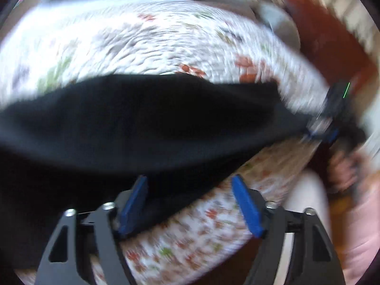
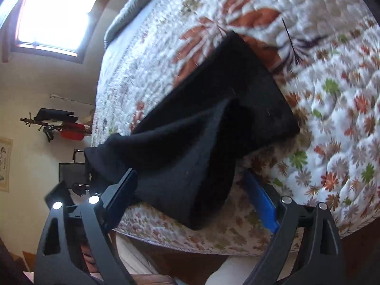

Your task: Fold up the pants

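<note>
black fabric pants (image 2: 209, 128) lie folded at the leaf-print quilted bedspread's (image 2: 332, 118) near edge; left gripper (image 1: 190, 204) and right gripper (image 2: 190, 197) both gape wide, gripping nothing

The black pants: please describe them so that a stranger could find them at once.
A bed fills the room, covered by a white quilt printed with orange and green leaves. Near its edge lie the black pants, folded and rumpled. They are the only plain dark cloth on the patterned quilt.

Pants (image 2: 213, 109) on quilt (image 2: 320, 95) near bed edge; near end between right gripper (image 2: 192, 194) fingers, apparently untouched.
</note>
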A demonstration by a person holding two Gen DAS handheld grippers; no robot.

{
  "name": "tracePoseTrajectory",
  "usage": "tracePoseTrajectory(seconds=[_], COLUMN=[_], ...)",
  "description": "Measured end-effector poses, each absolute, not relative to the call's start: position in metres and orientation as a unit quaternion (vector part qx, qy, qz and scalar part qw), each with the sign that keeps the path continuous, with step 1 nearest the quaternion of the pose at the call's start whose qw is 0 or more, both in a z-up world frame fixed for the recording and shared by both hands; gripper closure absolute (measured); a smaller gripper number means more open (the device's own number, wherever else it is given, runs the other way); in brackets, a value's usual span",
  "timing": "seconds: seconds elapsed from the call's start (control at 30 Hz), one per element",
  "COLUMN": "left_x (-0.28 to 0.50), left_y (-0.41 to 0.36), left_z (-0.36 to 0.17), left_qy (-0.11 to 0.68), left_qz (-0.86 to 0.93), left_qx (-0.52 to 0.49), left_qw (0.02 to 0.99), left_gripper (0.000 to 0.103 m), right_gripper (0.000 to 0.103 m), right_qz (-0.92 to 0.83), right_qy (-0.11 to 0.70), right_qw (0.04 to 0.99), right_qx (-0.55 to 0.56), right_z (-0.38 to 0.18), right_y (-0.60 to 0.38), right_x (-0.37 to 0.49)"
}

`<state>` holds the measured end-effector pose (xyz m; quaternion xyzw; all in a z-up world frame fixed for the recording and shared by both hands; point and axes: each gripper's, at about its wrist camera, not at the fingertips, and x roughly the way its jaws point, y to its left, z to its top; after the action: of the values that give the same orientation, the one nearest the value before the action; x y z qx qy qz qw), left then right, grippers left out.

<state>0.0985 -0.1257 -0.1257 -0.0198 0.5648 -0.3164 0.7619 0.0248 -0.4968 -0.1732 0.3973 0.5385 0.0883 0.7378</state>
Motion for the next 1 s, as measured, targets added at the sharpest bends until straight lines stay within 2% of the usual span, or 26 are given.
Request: tracePoseTrajectory(seconds=[0.07, 0.23, 0.3, 0.33, 0.4, 0.5, 0.53, 0.57, 0.6, 0.63, 0.67, 0.73, 0.77, 1.0], left_x=[0.110, 0.148, 0.161, 0.168, 0.182, 0.199, 0.205, 0.207, 0.207, 0.206, 0.207, 0.206, 0.204, 0.175], left_y=[-0.093, -0.025, -0.009, -0.003, 0.001, 0.002, 0.001, 0.003, 0.003, 0.004, 0.005, 0.011, 0.013, 0.009], left_z=[-0.123, -0.137, -0.141, -0.142, -0.147, -0.160, -0.166, -0.171, -0.173, -0.175, -0.177, -0.179, -0.177, -0.128], left_qy=[0.576, 0.597, 0.603, 0.604, 0.606, 0.627, 0.639, 0.646, 0.650, 0.651, 0.650, 0.641, 0.636, 0.549], left_qz=[-0.286, -0.198, -0.196, -0.195, -0.191, -0.165, -0.154, -0.146, -0.139, -0.144, -0.153, -0.153, -0.150, -0.152], left_qx=[-0.079, -0.134, -0.171, -0.186, -0.209, -0.224, -0.227, -0.231, -0.230, -0.234, -0.251, -0.281, -0.288, -0.274], left_qw=[0.762, 0.766, 0.754, 0.750, 0.744, 0.727, 0.718, 0.713, 0.711, 0.707, 0.701, 0.698, 0.700, 0.774], left_gripper=[0.023, 0.023, 0.023, 0.023, 0.023, 0.023, 0.031, 0.052, 0.066, 0.091, 0.096, 0.098, 0.098, 0.098], right_gripper=[0.013, 0.015, 0.041, 0.046, 0.066, 0.077, 0.078, 0.080, 0.081, 0.082, 0.082, 0.085, 0.095, 0.096], right_qz=[0.088, 0.092, 0.106, 0.104, 0.108, 0.120, 0.121, 0.122, 0.125, 0.126, 0.128, 0.129, 0.132, 0.147], right_qy=[0.543, 0.551, 0.551, 0.553, 0.555, 0.557, 0.557, 0.557, 0.556, 0.555, 0.554, 0.554, 0.551, 0.531], right_qw=[0.742, 0.750, 0.754, 0.754, 0.755, 0.753, 0.755, 0.759, 0.761, 0.762, 0.762, 0.764, 0.767, 0.792], right_qx=[0.384, 0.354, 0.341, 0.338, 0.332, 0.329, 0.323, 0.315, 0.310, 0.308, 0.309, 0.305, 0.301, 0.262], right_z=[-0.175, -0.170, -0.169, -0.169, -0.171, -0.173, -0.171, -0.169, -0.167, -0.164, -0.162, -0.155, -0.150, -0.111], right_y=[-0.491, -0.480, -0.472, -0.471, -0.467, -0.463, -0.462, -0.460, -0.458, -0.457, -0.456, -0.454, -0.453, -0.451], right_x=[0.022, 0.021, 0.020, 0.019, 0.020, 0.022, 0.023, 0.023, 0.023, 0.024, 0.025, 0.028, 0.030, 0.057])
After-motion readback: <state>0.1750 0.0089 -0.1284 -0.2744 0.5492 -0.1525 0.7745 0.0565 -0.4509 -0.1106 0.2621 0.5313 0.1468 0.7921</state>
